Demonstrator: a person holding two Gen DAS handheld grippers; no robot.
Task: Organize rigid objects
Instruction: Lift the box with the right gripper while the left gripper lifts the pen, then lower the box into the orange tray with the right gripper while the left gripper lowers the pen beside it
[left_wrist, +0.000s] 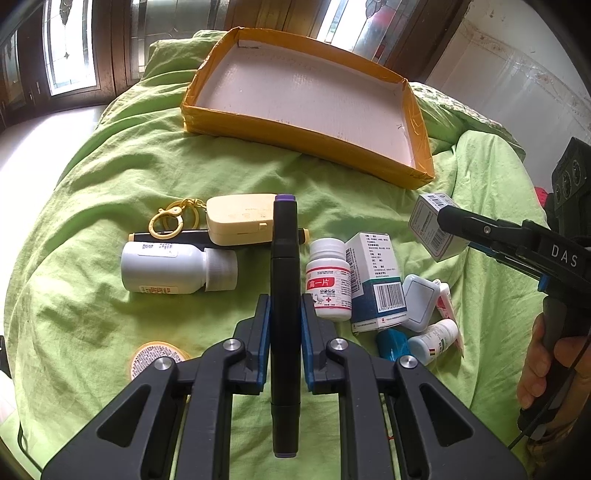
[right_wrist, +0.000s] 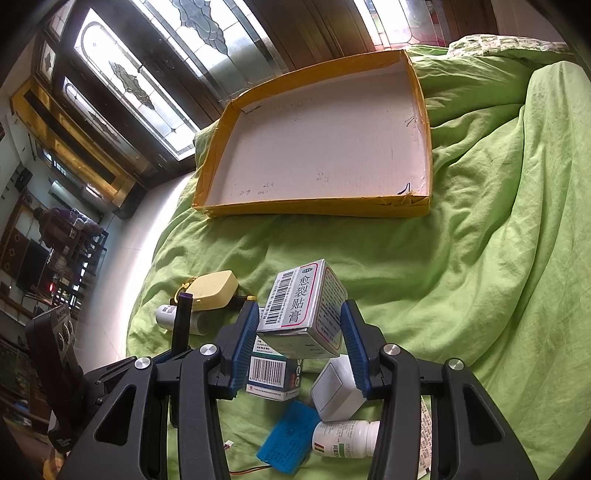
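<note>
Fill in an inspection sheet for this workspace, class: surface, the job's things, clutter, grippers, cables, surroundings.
Surface: rumpled green bedsheet.
Job's things: cardboard tray with yellow taped walls, nothing in it; black marker and silver box lifted; white bottle lying on its side; small pill bottle upright; blue-and-white carton; cream case with keyring.
Clutter: blue packet, white square case, round tin.
Grippers: left gripper shut on the marker; right gripper shut on the silver box.
Cables: thin wires by the blue packet.
Surroundings: leaded-glass windows, dark wood frames.
</note>
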